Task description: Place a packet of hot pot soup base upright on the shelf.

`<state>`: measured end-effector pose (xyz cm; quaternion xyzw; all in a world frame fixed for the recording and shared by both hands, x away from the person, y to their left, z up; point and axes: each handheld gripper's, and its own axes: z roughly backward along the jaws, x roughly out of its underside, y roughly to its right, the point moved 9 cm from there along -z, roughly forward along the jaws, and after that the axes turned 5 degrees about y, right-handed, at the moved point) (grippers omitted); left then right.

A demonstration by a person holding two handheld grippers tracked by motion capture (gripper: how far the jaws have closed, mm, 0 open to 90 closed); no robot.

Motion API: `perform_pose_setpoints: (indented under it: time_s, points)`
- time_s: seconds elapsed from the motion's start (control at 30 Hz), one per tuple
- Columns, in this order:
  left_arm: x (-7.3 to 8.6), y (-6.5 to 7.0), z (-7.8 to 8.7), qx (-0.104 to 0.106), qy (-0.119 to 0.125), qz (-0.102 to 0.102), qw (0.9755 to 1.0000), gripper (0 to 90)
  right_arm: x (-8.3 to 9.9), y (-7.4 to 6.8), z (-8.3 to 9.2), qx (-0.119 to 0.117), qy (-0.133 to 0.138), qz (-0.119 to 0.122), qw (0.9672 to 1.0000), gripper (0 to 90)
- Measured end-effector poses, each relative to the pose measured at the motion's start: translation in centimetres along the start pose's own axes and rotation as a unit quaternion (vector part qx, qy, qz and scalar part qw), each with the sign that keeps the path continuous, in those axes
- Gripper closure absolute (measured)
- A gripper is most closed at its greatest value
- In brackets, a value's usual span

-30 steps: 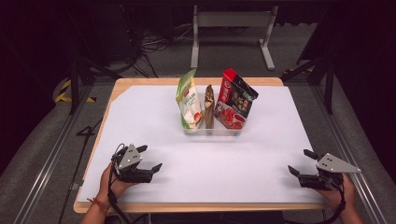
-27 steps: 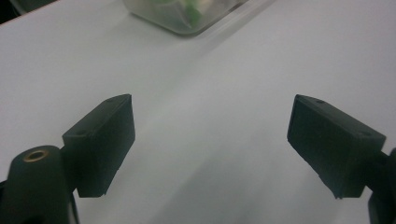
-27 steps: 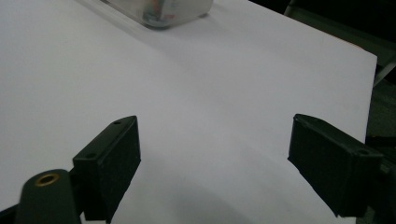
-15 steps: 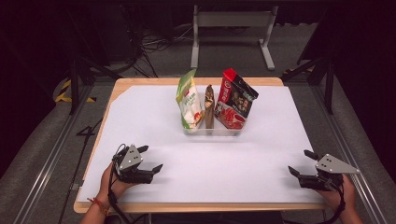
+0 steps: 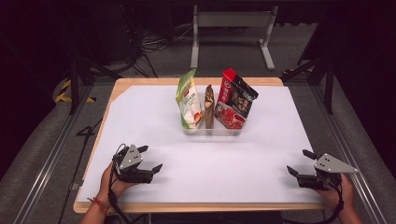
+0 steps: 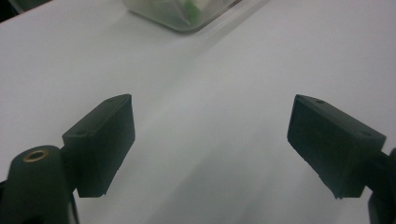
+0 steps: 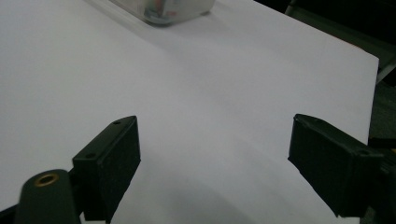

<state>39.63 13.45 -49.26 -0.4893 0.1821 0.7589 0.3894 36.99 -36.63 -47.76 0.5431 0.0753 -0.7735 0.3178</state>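
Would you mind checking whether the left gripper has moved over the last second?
No. The left gripper sits at the same spot against the table's near edge and the clear bin.

Your right gripper [image 7: 212, 163] has its two black jaws spread wide apart, rising from about 7 and 4 o'clock, with nothing between them but the white table surface [image 7: 196, 102]. Up at 12 o'clock you see the bottom edge of a clear container [image 7: 163, 10], blurred, with something colourful inside that you cannot make out. At 2 o'clock the white surface ends at a dark floor [image 7: 355, 28].
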Motion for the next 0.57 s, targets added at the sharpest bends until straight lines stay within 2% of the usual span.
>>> perform_pose_setpoints:
  time_s: [0.57]
  points:
    - [-0.02,-0.06,-0.10,0.001,0.001,0.006,1.0000,15.8,-0.16,0.16,0.04,0.003,0.004,-0.001,1.0000,16.7]
